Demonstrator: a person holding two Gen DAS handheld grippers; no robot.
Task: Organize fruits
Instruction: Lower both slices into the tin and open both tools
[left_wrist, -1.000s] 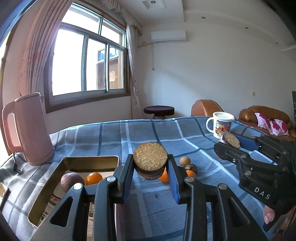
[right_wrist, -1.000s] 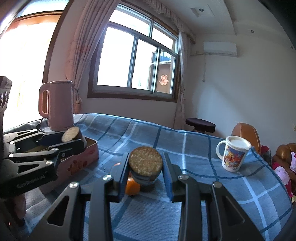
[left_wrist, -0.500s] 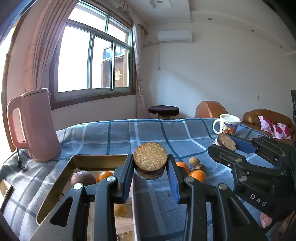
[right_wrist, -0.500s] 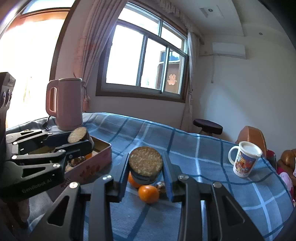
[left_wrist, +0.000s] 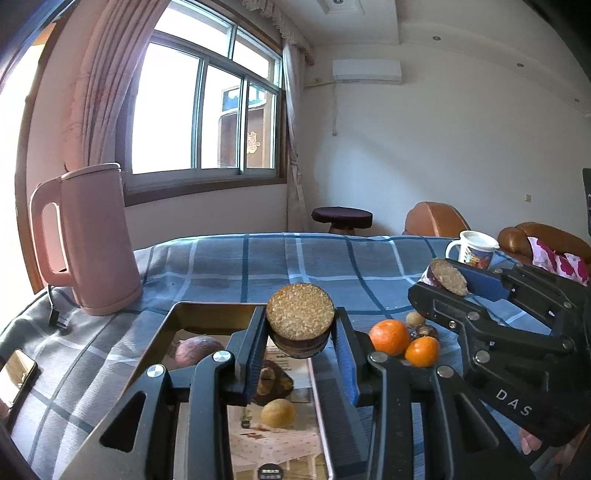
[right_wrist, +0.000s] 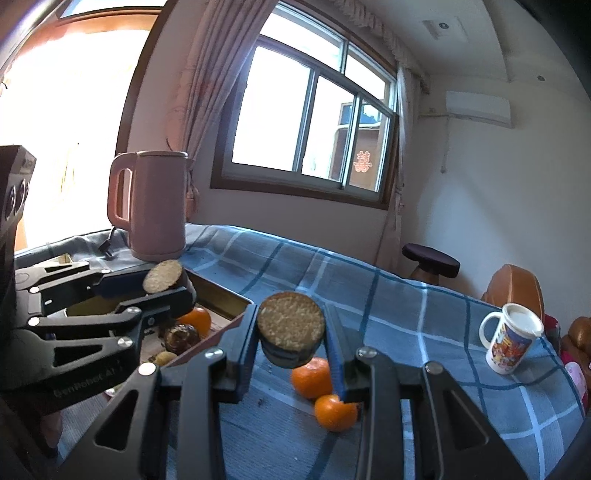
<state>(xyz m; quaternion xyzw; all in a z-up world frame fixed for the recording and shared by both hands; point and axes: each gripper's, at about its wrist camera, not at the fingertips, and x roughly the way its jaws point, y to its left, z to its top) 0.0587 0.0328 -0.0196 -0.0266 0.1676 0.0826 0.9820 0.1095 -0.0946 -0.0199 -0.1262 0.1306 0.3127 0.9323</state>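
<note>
Over the blue checked tablecloth (left_wrist: 332, 266), both hand-held grippers hang side by side, pointing slightly downward across the table. The left gripper (left_wrist: 300, 332) is clenched on a round dark puck with a grainy tan face, the left puck (left_wrist: 300, 316). The right gripper (right_wrist: 291, 332) clamps its twin, the right puck (right_wrist: 290, 323); what these pucks are I cannot tell. With both pairs of jaws full, neither tool looks free to take a fruit yet.

The gold tray (left_wrist: 207, 306) is probably the collecting place. It already holds a purple-brown fruit (left_wrist: 197, 349), a small yellow fruit (left_wrist: 278, 412) and a dark knobbly one half hidden behind the left fingers, and the right wrist view adds a tray orange (right_wrist: 197, 319). Two loose oranges (left_wrist: 389, 336) lie touching on the cloth just right of the tray, with two small brown fruits (left_wrist: 415, 318) behind them, so the sorting is partly done.

Compared with a second ago, both hands have drifted sideways. The tray, then off to the left of the left gripper, now sits directly under it, and the loose oranges have slid out to the right of its jaws. In the right wrist view the oranges now show below the puck. Both grips are unchanged, and the pink kettle (left_wrist: 92, 240) and mug (left_wrist: 472, 251) stand clear of the work
</note>
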